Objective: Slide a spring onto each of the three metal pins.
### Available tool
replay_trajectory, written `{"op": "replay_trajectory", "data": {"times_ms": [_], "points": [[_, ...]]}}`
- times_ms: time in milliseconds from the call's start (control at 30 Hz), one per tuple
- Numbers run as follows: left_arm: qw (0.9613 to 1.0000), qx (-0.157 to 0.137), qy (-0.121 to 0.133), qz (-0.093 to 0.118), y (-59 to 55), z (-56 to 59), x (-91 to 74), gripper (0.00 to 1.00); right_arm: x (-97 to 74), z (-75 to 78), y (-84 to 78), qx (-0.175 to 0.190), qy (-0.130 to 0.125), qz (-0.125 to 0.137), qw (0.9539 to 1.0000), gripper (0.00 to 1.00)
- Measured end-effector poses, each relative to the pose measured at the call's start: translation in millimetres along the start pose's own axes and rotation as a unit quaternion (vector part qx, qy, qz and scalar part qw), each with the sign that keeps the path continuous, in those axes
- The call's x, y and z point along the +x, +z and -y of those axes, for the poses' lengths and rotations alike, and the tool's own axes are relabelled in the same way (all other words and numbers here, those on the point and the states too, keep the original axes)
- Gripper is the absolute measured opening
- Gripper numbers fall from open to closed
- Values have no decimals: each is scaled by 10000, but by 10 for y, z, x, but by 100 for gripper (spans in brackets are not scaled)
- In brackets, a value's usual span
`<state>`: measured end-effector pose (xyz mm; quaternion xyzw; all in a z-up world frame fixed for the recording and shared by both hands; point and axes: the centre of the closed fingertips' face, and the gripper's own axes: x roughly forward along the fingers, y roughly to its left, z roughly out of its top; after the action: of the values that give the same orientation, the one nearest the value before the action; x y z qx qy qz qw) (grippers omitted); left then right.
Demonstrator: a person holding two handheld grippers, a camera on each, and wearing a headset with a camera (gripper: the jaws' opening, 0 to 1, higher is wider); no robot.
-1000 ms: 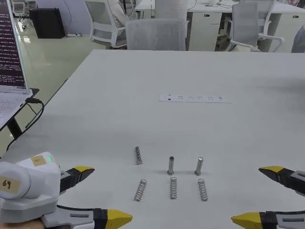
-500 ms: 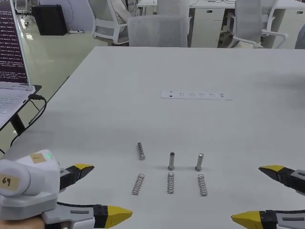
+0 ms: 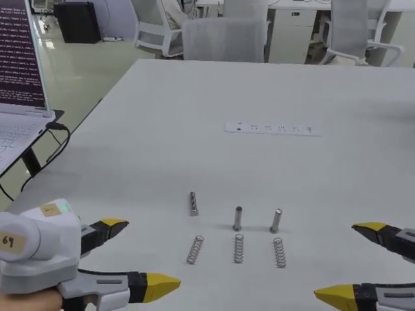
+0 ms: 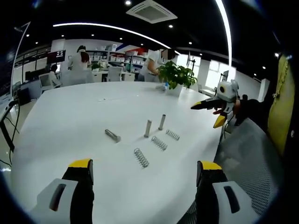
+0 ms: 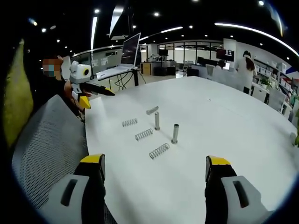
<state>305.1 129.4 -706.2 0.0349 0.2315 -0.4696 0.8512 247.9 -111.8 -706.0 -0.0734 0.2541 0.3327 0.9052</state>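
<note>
Fingers [image 3: 155, 287] on the left gripper [image 3: 146, 254] are spread wide, nothing held. Right gripper [image 3: 342, 262] is the same: fingers [image 3: 340, 297] apart, empty. Both sit at the near edge of the desk [image 3: 259, 91], one each side of the parts, well clear of them. Three springs [image 3: 238, 248] lie in a row on the desk, none on a pin. Just behind them: middle pin [image 3: 237, 219] and right pin [image 3: 276, 221] upright, left pin [image 3: 193, 203] lying flat. Power strip [image 3: 273, 128] further back, laptop [image 3: 19, 71] off to the left.
</note>
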Motion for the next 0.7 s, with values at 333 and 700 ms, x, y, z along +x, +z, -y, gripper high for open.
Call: {"op": "replay_trajectory", "data": {"times_ms": [333, 700], "points": [[10000, -12, -21, -10, 2, -29, -8, 88, 7, -20, 4, 36, -38, 28, 10000, 88], [10000, 29, -38, 16, 116, -86, 82, 85, -54, -20, 10, 30, -127, 92, 9999, 87]]}}
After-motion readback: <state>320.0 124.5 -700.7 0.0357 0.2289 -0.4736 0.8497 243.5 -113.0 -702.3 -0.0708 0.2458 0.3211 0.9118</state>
